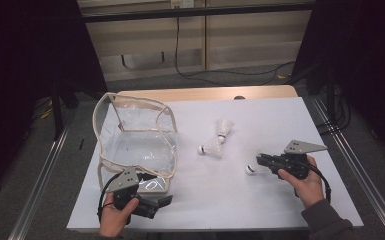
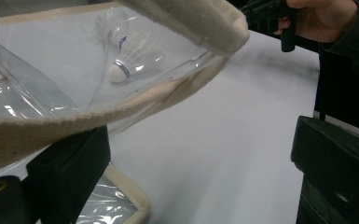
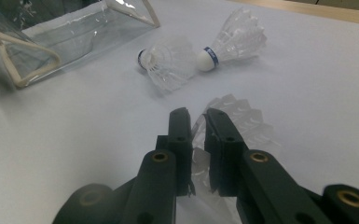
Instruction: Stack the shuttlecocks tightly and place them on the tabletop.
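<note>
Three white feathered shuttlecocks lie on the white counter (image 1: 230,190) in the high view: one (image 1: 251,169) at the right tool's (image 1: 261,160) tip, two (image 1: 216,142) beyond it toward the clear plastic bag with beige trim (image 1: 130,145), whose near edge meets the left tool (image 1: 167,200).

Left tool view: the beige trim (image 2: 51,126) drapes over one jaw; the jaws stand wide apart.

Right tool view: the nearly closed jaws pinch the shuttlecock's feather skirt (image 3: 242,121).
</note>
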Motion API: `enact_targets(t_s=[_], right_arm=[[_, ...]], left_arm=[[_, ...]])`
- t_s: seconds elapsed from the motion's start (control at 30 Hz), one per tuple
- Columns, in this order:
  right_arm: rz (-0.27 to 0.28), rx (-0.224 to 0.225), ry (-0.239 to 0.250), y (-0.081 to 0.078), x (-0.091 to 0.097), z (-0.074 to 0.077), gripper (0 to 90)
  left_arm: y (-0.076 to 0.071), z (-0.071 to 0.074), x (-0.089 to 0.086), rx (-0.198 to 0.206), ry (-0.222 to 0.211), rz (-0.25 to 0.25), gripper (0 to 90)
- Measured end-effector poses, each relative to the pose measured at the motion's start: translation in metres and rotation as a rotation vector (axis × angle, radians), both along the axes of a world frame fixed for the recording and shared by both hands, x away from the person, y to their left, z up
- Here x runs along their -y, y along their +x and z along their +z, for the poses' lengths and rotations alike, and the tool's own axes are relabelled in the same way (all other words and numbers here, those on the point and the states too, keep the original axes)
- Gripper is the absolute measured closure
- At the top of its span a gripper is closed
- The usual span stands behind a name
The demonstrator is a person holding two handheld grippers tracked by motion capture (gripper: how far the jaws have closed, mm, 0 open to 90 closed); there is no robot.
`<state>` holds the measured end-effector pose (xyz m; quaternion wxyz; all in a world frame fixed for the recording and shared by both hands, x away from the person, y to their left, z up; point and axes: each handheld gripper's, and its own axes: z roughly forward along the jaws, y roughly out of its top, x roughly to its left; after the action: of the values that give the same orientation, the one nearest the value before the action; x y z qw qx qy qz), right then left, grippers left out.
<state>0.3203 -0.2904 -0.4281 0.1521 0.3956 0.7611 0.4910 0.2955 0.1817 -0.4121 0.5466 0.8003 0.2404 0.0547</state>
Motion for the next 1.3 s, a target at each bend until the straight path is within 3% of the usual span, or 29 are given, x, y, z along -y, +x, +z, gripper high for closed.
enact_targets(t_s=[0.4, 0.93, 1.3], right_arm=[[-0.002, -0.01, -0.014, -0.013, 0.014, -0.004, 76.6], [0.0, -0.015, -0.031, -0.025, 0.023, -0.01, 64.1], [-0.013, -0.024, -0.049, -0.027, 0.025, -0.013, 43.3]], left_arm=[[0.0, 0.0, 0.0, 0.001, 0.002, 0.0, 4.8], [-0.001, 0.0, 0.0, 0.004, 0.007, -0.001, 4.8], [-0.001, 0.0, 0.0, 0.003, 0.006, -0.002, 4.8]])
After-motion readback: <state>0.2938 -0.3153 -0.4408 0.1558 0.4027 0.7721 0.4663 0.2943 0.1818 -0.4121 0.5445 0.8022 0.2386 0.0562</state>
